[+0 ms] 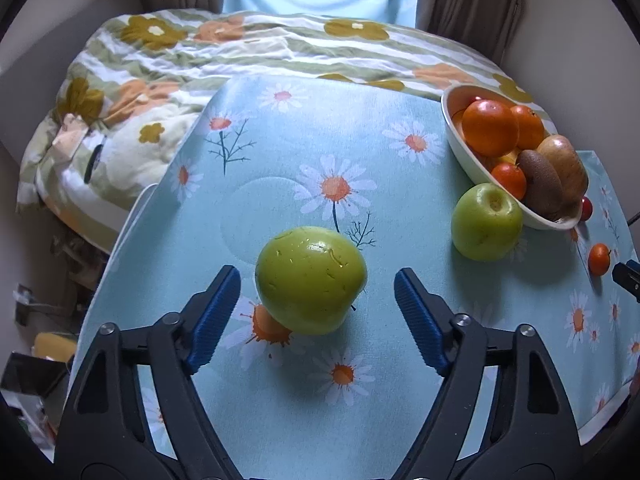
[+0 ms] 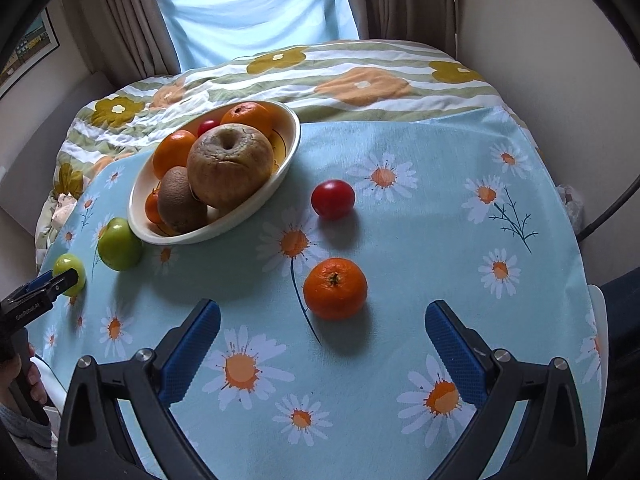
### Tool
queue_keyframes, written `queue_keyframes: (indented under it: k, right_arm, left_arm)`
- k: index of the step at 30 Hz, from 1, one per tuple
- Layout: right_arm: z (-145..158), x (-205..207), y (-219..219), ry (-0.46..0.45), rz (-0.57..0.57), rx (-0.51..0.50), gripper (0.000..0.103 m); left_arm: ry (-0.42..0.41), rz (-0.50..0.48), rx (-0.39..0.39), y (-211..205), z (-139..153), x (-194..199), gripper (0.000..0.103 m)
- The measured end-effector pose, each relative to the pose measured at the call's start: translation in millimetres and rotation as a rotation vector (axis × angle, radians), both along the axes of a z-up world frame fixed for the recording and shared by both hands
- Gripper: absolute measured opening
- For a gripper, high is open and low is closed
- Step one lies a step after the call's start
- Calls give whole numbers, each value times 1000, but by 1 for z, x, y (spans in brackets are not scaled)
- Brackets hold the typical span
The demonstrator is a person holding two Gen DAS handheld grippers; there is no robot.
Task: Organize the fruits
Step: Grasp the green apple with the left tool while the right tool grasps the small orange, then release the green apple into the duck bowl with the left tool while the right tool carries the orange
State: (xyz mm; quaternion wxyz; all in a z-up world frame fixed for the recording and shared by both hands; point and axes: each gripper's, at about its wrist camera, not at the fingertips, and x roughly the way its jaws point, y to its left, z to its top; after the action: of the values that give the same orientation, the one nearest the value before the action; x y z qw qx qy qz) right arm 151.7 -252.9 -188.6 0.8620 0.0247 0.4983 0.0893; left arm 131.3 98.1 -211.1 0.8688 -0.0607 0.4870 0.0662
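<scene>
In the left wrist view a large green apple (image 1: 310, 280) lies on the daisy tablecloth between the blue pads of my left gripper (image 1: 317, 274), which is open with a gap on each side. A second green apple (image 1: 486, 222) rests against the white bowl (image 1: 460, 148) of oranges, a kiwi and a brown fruit. In the right wrist view my right gripper (image 2: 323, 308) is open, its fingertips on either side of a mandarin (image 2: 335, 288) without touching it. A red fruit (image 2: 333, 199) lies farther back beside the bowl (image 2: 240, 220).
A flowered quilt (image 1: 240, 48) on a bed lies beyond the table's far edge. The table drops off at the left (image 1: 120, 248). A hand (image 2: 24, 376) holds the left gripper's handle at the left of the right wrist view.
</scene>
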Motion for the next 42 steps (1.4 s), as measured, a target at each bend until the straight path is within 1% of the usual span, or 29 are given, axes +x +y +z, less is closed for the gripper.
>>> queue_keyframes:
  k: [1, 3, 5, 6, 9, 13, 15, 17, 21, 26, 27, 30, 32, 33, 37, 42]
  right_arm:
    - [-1, 1, 1, 4, -1, -4, 102]
    - [-4, 3, 1, 12, -6, -7, 102]
    - [-6, 6, 2, 19, -10, -8, 100]
    - [-7, 8, 2, 25, -12, -9, 100]
    - [-8, 12, 3, 36, -22, -2, 98]
    - [-9, 15, 4, 46, -29, -2, 88]
    - [-10, 18, 4, 52, -34, -2, 85]
    - [-12, 19, 3, 55, -38, -3, 78]
    - [-17, 22, 2, 68, -41, -11, 73]
    - [-21, 23, 2, 77, -43, -14, 61]
    - [-22, 23, 3, 77, -44, -14, 60]
    - [-23, 24, 4, 74, -42, -19, 50]
    - [-23, 25, 7, 60, -39, -42, 38]
    - [-22, 25, 8, 54, -33, -51, 36]
    - [-20, 23, 7, 41, -29, -45, 36]
    - [-7, 16, 7, 23, -13, -32, 36]
  left_arm:
    - [9, -1, -5, 1, -2, 2, 81]
    - [15, -7, -20, 3, -4, 4, 73]
    - [25, -15, -4, 4, -5, 7, 64]
    - [30, -20, 1, 4, -6, 8, 63]
    - [31, -32, -2, 6, -5, 9, 63]
    - [36, -37, -8, 7, -5, 6, 63]
    - [36, -39, -9, 7, -4, 4, 63]
    - [35, -40, -12, 7, -4, 0, 63]
    - [34, -41, -11, 6, -3, -4, 63]
    - [31, -41, -15, 5, -3, -10, 63]
    - [31, -41, -18, 5, -3, -11, 63]
    - [31, -45, -18, 2, -3, -17, 63]
    - [32, -46, -23, -1, -2, -20, 63]
    - [33, -47, -25, -2, -2, -22, 63]
    - [32, -47, -34, -6, 1, -29, 62]
    - [19, -53, -45, -13, 15, -40, 62]
